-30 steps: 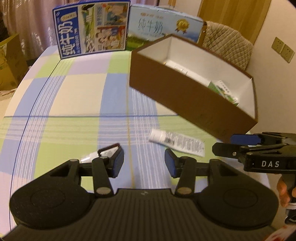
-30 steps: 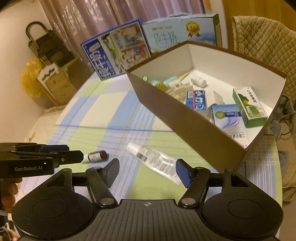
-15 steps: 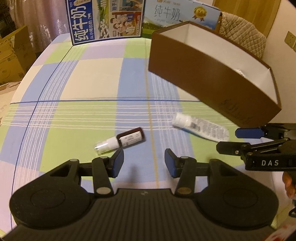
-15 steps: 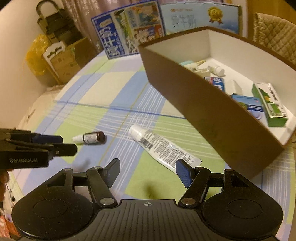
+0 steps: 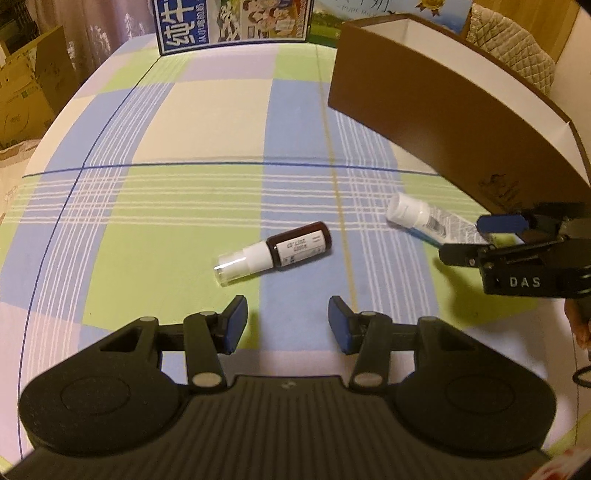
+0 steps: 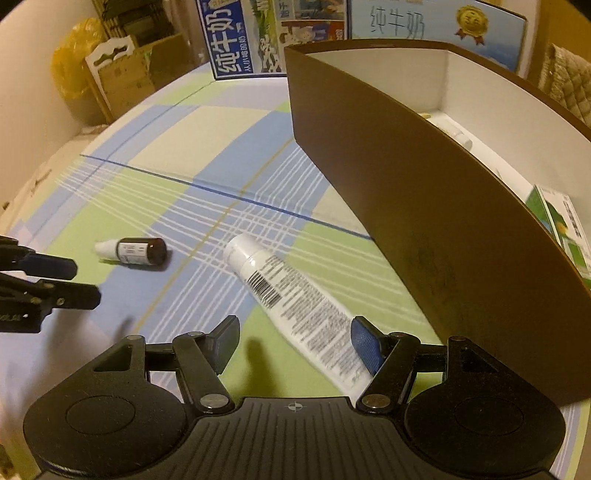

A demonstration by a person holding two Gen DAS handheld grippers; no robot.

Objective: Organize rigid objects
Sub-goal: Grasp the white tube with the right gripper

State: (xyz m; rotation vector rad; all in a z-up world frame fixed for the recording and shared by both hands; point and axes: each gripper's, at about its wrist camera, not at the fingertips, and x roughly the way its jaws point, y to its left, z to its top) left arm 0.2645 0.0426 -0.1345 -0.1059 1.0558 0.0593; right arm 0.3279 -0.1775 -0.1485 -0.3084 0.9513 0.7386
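Note:
A small brown bottle with a white cap lies on its side on the checked tablecloth, just beyond my open, empty left gripper. It also shows in the right wrist view. A white tube with a barcode lies beside the brown box; its tail end reaches between the fingers of my open right gripper. The tube's cap end shows in the left wrist view, partly hidden by the right gripper. The box holds several cartons.
Two milk cartons stand at the far edge of the table. Cardboard boxes and a yellow bag stand on the floor to the left. A quilted chair back is behind the brown box.
Both grippers have moved down and forward. The left has closed in on the brown bottle; the right has closed in on the tube. Both stay open.

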